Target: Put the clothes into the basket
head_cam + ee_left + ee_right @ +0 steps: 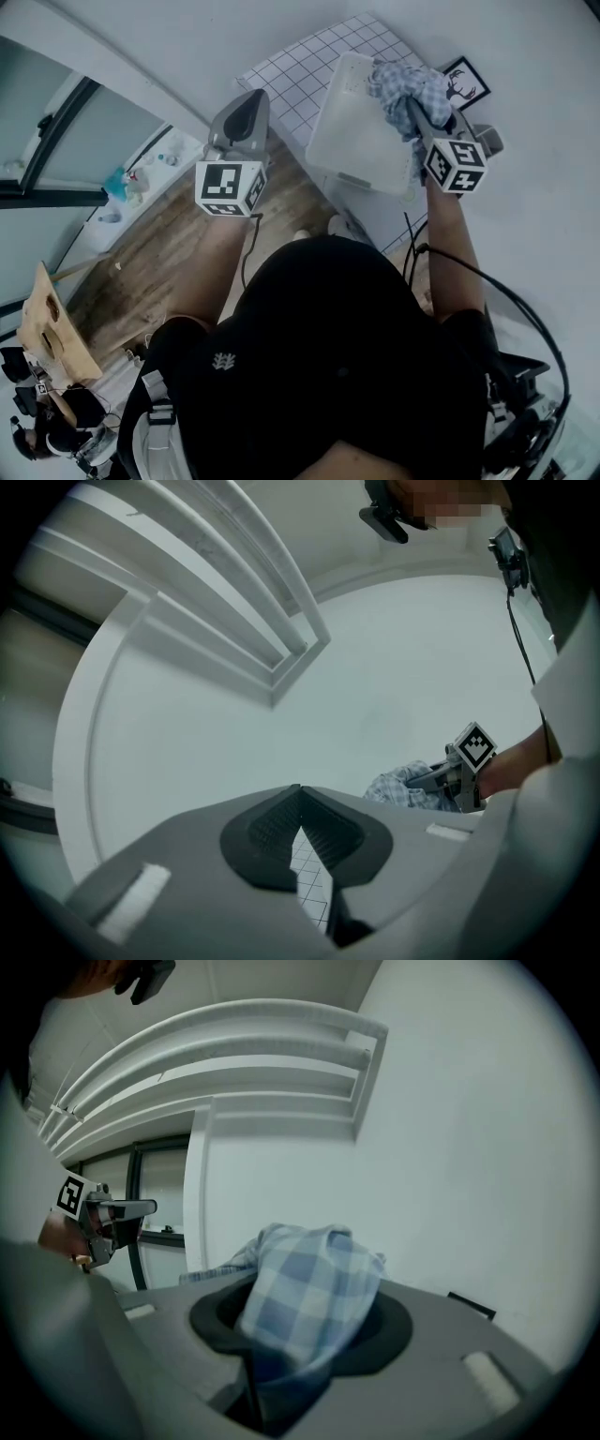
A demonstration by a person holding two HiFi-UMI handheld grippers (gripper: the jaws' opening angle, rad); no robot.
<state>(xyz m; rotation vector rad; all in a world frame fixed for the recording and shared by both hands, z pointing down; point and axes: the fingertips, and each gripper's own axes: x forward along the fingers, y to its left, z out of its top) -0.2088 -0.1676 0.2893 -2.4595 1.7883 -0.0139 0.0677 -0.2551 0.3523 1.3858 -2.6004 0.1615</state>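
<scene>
Jaws on your right gripper [302,1340] are clamped down on the clothes [309,1283], a soft light-blue-and-white checked piece that's bunched up and puffs out over the pads. In the head view it sits at the far right corner of the white basket [352,131], touching the rim or just above it, can't tell which. Count-wise you've got one piece of clothes, one basket and two grippers showing, and your left gripper [300,803] has its jaws pinched together at the tips with nothing in them, off to the left of the basket.
</scene>
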